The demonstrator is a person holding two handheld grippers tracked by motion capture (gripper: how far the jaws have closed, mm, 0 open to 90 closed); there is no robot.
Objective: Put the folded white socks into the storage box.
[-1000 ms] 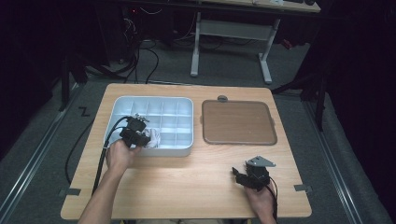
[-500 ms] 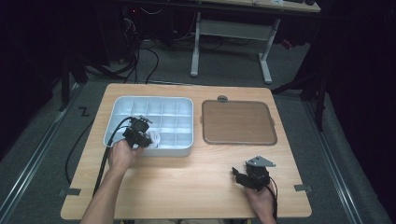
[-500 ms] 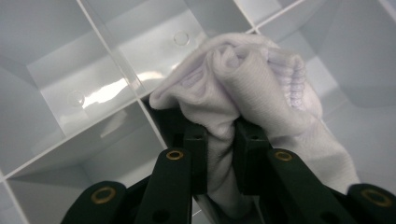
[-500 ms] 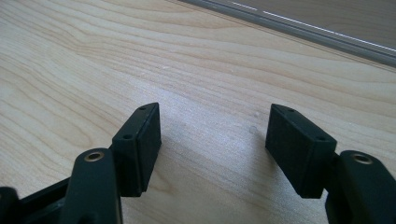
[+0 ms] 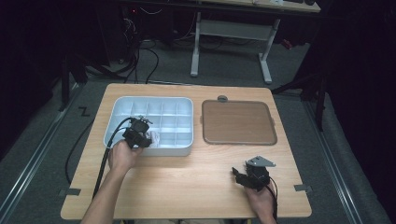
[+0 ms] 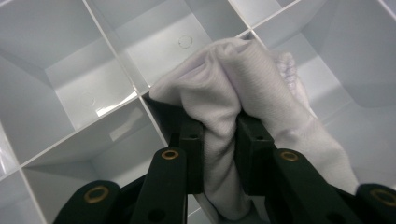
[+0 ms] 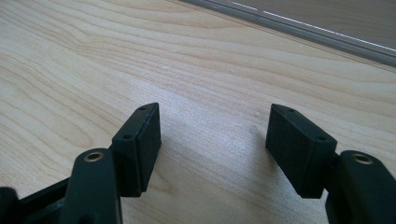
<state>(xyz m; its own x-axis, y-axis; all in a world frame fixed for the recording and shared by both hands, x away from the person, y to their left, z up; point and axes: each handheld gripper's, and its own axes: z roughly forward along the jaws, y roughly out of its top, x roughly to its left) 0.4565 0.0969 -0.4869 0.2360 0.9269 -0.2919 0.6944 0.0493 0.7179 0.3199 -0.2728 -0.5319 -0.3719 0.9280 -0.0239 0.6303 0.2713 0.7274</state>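
Cloth (image 5: 153,138) in organizer (image 5: 180,103), left of tray (image 5: 238,122).

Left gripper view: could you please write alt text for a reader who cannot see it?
The left gripper pinches a bunched white cloth between its two black jaws, over a white divided tray. The compartments in view look empty, and the cloth lies across a divider.

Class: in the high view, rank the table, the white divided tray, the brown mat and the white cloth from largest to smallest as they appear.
1. table
2. white divided tray and brown mat, too alike to rank
3. white cloth
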